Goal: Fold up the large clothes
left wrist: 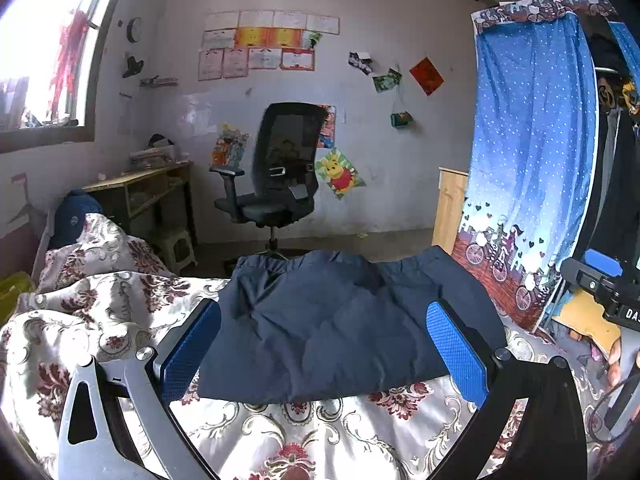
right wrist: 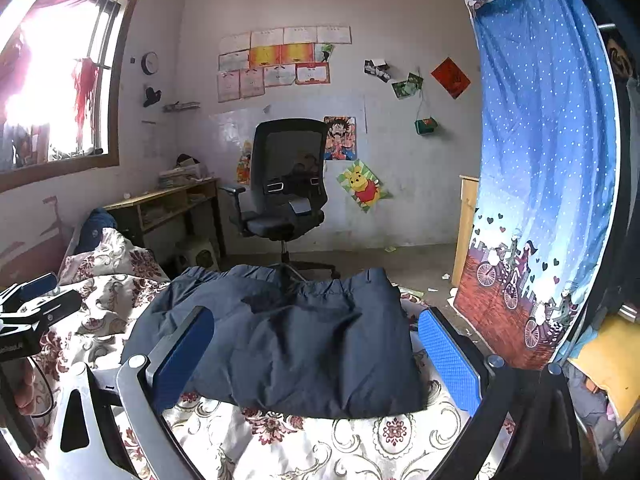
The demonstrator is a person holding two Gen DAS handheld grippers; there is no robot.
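Folded dark navy fabric garment (left wrist: 344, 328) lying flat on floral-patterned cream and maroon bedspread (left wrist: 320, 440). Left gripper (left wrist: 324, 350) hovering over near edge, blue-padded fingers (left wrist: 188, 352) spread wide, empty. Right gripper (right wrist: 316, 356) likewise, fingers (right wrist: 448, 360) apart, gripping nothing. Black mesh office chair (right wrist: 288, 188) beyond bed.

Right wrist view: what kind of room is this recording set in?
Most likely a lived-in bedroom that doubles as a study: a bed with a floral bedspread holding folded navy trousers, an office chair beside a wooden desk, and a curtained fabric wardrobe.
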